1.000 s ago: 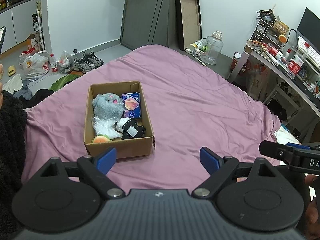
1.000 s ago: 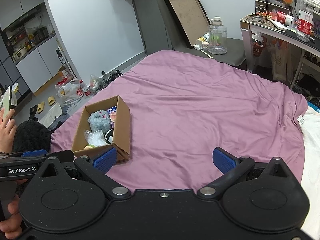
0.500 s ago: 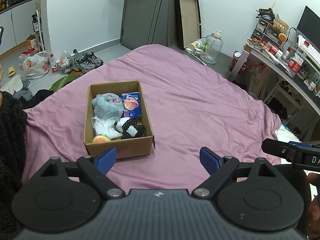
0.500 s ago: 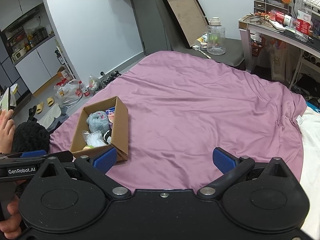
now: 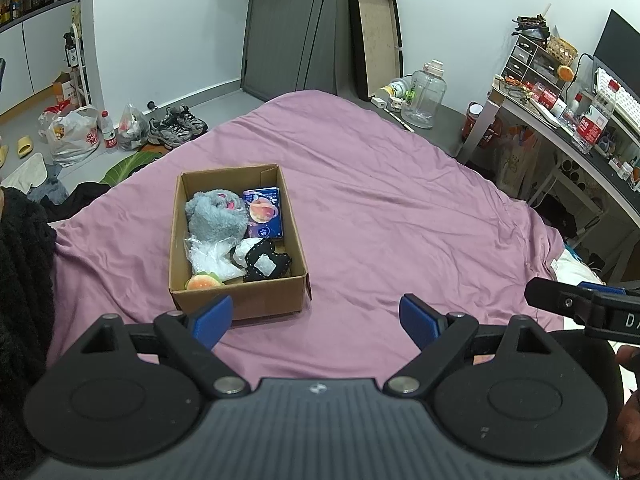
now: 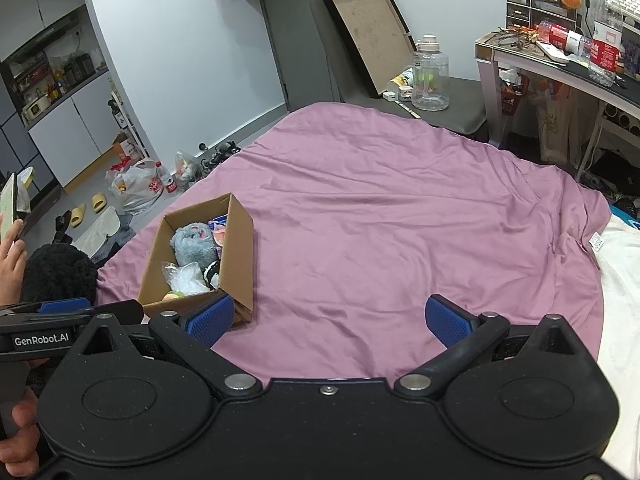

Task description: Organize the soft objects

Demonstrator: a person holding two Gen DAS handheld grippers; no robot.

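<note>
A cardboard box [image 5: 240, 300] sits on the purple bedsheet [image 5: 400, 220]. It holds a grey plush toy [image 5: 214, 214], a blue packet with a planet picture [image 5: 264, 212], a black star-shaped cushion [image 5: 266, 266], a clear plastic bag [image 5: 208, 258] and an orange-green soft toy [image 5: 202, 281]. The box also shows in the right wrist view [image 6: 236, 256], with the grey plush [image 6: 192, 246] inside. My left gripper [image 5: 316, 316] is open and empty, held just short of the box's near wall. My right gripper [image 6: 328, 318] is open and empty over the sheet, right of the box.
A desk [image 5: 560, 128] with clutter stands to the right. A large clear water jug [image 5: 424, 94] and a framed board [image 5: 376, 40] stand beyond the bed. Shoes [image 5: 176, 128] and plastic bags [image 5: 72, 136] lie on the floor at left. A white blanket [image 6: 624, 320] lies at far right.
Both grippers have stayed open and almost still. The right wrist view has shifted slightly; the box sits a little lower and nearer its left finger.
</note>
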